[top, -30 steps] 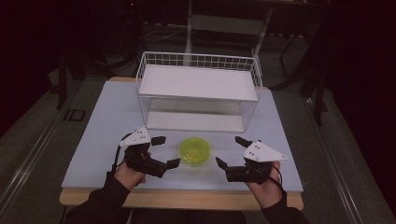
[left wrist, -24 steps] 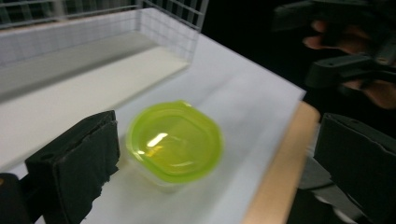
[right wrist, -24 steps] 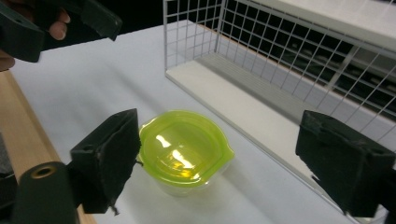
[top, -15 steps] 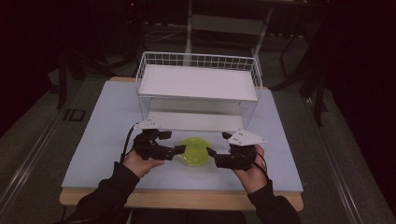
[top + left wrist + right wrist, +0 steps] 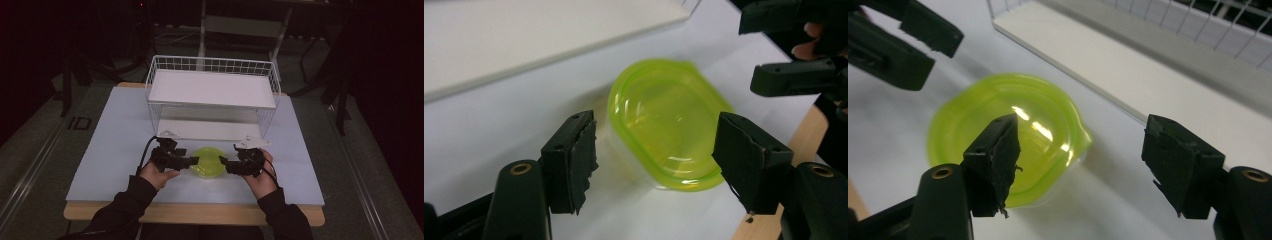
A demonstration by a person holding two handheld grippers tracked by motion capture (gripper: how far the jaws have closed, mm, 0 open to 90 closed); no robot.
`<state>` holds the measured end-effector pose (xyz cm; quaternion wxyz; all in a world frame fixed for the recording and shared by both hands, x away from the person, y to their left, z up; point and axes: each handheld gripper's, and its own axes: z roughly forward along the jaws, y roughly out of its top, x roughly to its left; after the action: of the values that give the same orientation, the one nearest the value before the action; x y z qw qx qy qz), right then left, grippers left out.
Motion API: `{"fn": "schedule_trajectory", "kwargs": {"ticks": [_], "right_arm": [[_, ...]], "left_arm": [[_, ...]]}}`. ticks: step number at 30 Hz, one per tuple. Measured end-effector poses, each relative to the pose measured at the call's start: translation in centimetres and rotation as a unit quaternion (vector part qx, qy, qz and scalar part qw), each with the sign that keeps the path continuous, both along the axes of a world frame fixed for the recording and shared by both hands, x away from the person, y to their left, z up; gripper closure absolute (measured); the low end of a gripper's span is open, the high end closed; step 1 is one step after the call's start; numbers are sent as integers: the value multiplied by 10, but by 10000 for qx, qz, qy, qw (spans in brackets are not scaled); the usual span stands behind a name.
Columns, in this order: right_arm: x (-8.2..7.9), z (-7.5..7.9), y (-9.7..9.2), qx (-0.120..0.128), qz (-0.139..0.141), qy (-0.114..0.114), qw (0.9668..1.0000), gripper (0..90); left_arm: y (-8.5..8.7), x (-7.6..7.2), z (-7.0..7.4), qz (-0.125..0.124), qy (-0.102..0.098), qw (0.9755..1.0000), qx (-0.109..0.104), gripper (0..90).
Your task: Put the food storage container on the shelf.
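- Nearest the table's front edge, 2 dark-sleeved forearms come up from below, each hand carrying a black gripper.
- Between them, the left gripper (image 5: pixel 192 161) and the right gripper (image 5: pixel 226 165) face each other across a small lime-green container (image 5: pixel 208 162) that sits on the pale table (image 5: pixel 110 140).
- Both grippers have just been narrowing their jaws. In the left gripper view the container (image 5: pixel 664 125) lies between the 2 pads with a gap showing on each side, so this gripper (image 5: pixel 659 160) is not yet clenched on it.
- In the right gripper view 1 pad overlaps the container's rim (image 5: pixel 1013 135) and the other stands clear beside it over the table; this gripper (image 5: pixel 1088 160) also holds nothing.
- The container is translucent, rounded, with a raised rim and a small tab at 1 edge; it looks lidded, and I cannot tell whether anything is inside.
- Farther back stands a white wire basket (image 5: pixel 212 65) with a flat white panel across its top, and a lower white shelf beneath it.
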<state>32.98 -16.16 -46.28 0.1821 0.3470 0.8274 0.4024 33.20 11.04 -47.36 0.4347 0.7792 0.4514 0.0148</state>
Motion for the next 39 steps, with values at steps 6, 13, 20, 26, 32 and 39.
{"fn": "schedule_trajectory", "kwargs": {"ticks": [6,13,20,26,32,39], "right_arm": [[6,-16,5,-108,4,167,9998,304],[9,-26,6,-198,28,333,9992,292],[11,-28,2,-102,33,470,9988,283],[7,-27,-2,-3,113,635,9979,314],[2,-25,-5,148,298,881,9956,485],[-8,-17,-2,223,329,1055,9936,723]], "left_arm": [[-3,4,-13,-11,234,9997,44,363],[-3,6,-24,-48,445,9990,21,448],[-6,4,-28,-197,563,9982,-60,502],[-7,-4,-25,-322,639,9973,-160,624],[-6,-10,-23,-348,690,9966,-286,715],[-4,-20,-21,-279,924,9947,-341,771]]}}
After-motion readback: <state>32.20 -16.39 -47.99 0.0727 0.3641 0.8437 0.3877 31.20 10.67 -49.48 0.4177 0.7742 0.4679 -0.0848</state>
